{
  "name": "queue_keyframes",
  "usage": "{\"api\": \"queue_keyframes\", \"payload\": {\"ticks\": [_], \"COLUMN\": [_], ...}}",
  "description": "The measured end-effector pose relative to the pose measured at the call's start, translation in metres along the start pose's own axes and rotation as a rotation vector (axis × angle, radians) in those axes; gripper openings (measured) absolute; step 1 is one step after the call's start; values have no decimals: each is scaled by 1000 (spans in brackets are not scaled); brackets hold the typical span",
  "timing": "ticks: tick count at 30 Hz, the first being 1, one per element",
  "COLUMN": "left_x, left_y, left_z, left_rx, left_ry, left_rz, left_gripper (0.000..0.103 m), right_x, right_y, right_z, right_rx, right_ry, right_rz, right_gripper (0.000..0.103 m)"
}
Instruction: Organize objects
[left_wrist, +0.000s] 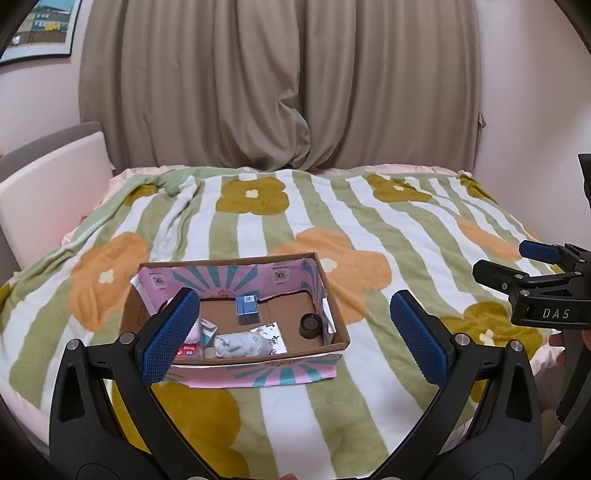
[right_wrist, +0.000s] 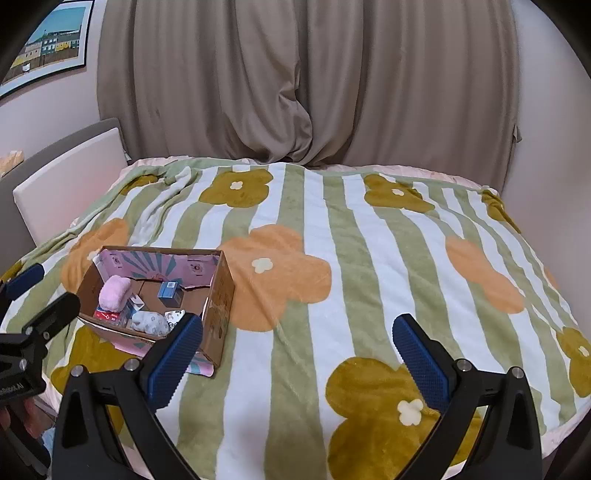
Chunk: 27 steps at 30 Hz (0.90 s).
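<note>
We see an open cardboard box, lined in pink and teal, resting on the flowered blanket toward the near left part of the bed. Seen through the left wrist camera, the box lies just ahead of the left gripper, between and beyond its two blue pads, with the left pad overlapping the box's near left corner in the picture; whether pad and box touch we cannot tell. Inside the box we find a blue carton standing near the back wall, a grey patterned bundle of cloth along the front wall, a small dark round container at the right end, a pink plush item at the left end, and a small red packet in the near left corner. The left gripper's jaws stand wide apart and hold nothing. From the right wrist camera, the box sits to the left of the right gripper, whose jaws are likewise spread wide and empty above bare blanket. We note that each gripper appears at the edge of the other's view. The blanket bears green and white stripes with orange and olive flowers. Behind the bed hang taupe curtains; a padded headboard runs along the left edge, and a framed picture hangs on the pale wall above it.
</note>
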<state>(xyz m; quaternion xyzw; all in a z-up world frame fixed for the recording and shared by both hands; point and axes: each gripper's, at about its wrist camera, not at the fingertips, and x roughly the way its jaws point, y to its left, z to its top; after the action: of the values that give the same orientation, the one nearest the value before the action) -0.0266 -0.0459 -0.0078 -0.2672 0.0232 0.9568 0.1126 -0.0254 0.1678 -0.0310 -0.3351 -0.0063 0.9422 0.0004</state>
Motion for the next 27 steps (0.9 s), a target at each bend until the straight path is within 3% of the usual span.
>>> {"api": "queue_keyframes", "payload": {"ticks": [27], "left_x": [15], "left_y": [0], "left_z": [-5], "left_rx": [-13], "left_ry": [17], "left_rz": [1], "left_gripper": [103], "right_x": [-3], "right_y": [3], "right_z": [6], "right_rx": [12], "right_ry": [-29], "right_rz": [-22], "right_gripper": [102]}}
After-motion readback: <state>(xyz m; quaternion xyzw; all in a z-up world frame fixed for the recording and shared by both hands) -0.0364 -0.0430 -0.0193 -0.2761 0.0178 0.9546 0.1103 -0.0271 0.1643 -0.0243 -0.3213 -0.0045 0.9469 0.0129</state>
